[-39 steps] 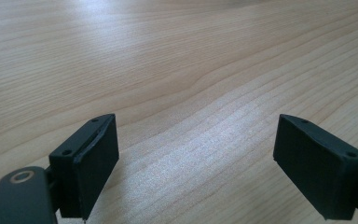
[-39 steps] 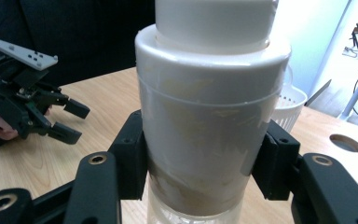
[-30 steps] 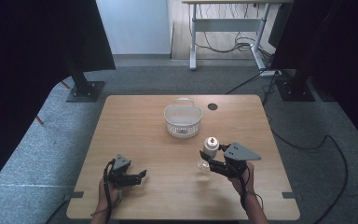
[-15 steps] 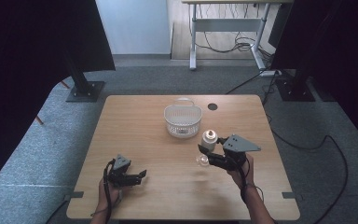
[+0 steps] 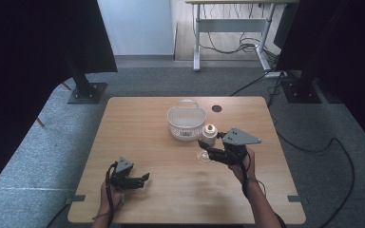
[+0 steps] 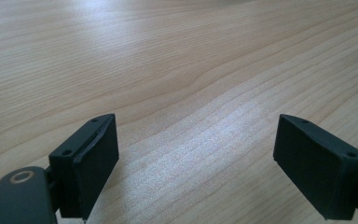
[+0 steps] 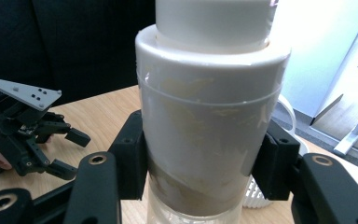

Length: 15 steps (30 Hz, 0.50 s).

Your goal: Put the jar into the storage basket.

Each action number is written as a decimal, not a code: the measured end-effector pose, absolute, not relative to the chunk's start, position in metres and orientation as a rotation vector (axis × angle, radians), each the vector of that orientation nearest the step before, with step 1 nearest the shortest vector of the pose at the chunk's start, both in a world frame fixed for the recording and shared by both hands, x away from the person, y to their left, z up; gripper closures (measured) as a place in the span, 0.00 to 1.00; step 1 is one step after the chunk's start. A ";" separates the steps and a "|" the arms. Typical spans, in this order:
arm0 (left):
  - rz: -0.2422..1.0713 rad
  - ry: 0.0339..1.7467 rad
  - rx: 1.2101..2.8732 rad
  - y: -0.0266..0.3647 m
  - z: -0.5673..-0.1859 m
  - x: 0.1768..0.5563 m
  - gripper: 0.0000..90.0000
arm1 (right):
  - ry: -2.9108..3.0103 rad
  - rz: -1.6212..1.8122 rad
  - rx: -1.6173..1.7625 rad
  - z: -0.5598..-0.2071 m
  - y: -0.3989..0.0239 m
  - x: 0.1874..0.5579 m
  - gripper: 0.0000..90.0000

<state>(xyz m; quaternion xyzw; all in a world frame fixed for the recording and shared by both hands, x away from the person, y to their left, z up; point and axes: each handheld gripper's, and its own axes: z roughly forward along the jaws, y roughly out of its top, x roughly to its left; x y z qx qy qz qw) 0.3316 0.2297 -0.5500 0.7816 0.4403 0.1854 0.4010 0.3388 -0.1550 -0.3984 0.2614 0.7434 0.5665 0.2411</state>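
right hand-held gripper (image 7: 200, 172) pinches the white-capped clear plastic jar (image 7: 209, 116); left hand-held gripper (image 6: 209, 158) rests spread. the smooth jar could slip downward from a weak pinch.

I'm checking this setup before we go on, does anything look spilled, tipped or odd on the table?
Nothing spilled or damaged. The right gripper holds a clear, white-capped jar upright beside the white basket; residue smears its inner wall. The left gripper rests open on the table.

White basket (image 5: 186, 122) mid table (image 5: 138, 137), dark hole (image 5: 216, 108) nr far edge; desk (image 5: 233, 28) behind.
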 end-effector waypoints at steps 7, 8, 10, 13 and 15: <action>0.474 1.109 1.985 0.229 -0.550 0.332 0.15 | 2.051 1.537 0.683 -0.391 -0.144 0.348 0.50; 0.476 1.108 1.988 0.229 -0.550 0.332 0.15 | 2.052 1.536 0.681 -0.391 -0.143 0.349 0.50; 0.477 1.108 1.992 0.228 -0.550 0.332 0.15 | 2.053 1.536 0.673 -0.389 -0.139 0.352 0.50; 0.476 1.109 1.989 0.229 -0.550 0.332 0.15 | 2.057 1.534 0.666 -0.387 -0.135 0.354 0.50; 0.475 1.109 1.986 0.229 -0.550 0.332 0.15 | 2.055 1.534 0.668 -0.386 -0.133 0.358 0.50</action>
